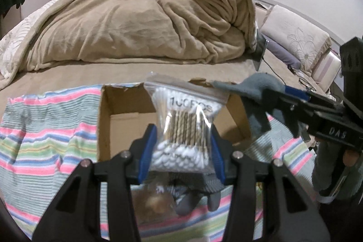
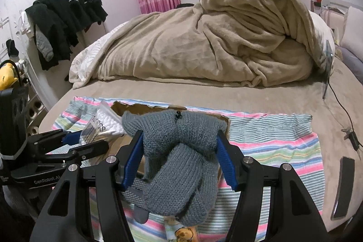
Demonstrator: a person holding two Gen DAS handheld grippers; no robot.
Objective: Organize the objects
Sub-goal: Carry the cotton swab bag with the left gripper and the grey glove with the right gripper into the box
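My left gripper (image 1: 181, 140) is shut on a clear zip bag of cotton swabs (image 1: 185, 119) and holds it above an open cardboard box (image 1: 106, 128) on a striped towel (image 1: 45, 133). My right gripper (image 2: 179, 151) is shut on grey knit gloves (image 2: 179, 158), held over the same box (image 2: 136, 109). In the left wrist view the right gripper (image 1: 270, 94) comes in from the right with the gloves (image 1: 256, 94) over the box's right side. In the right wrist view the left gripper (image 2: 70, 142) and the swab bag (image 2: 102, 126) are at the left.
The towel (image 2: 272, 140) lies on a bed with a heaped beige blanket (image 2: 204, 42). A small packet with a cartoon picture (image 2: 181, 231) and another grey glove (image 1: 204, 192) lie on the towel near me. A black flat object (image 2: 342, 185) and a cable (image 2: 347, 128) lie at the right.
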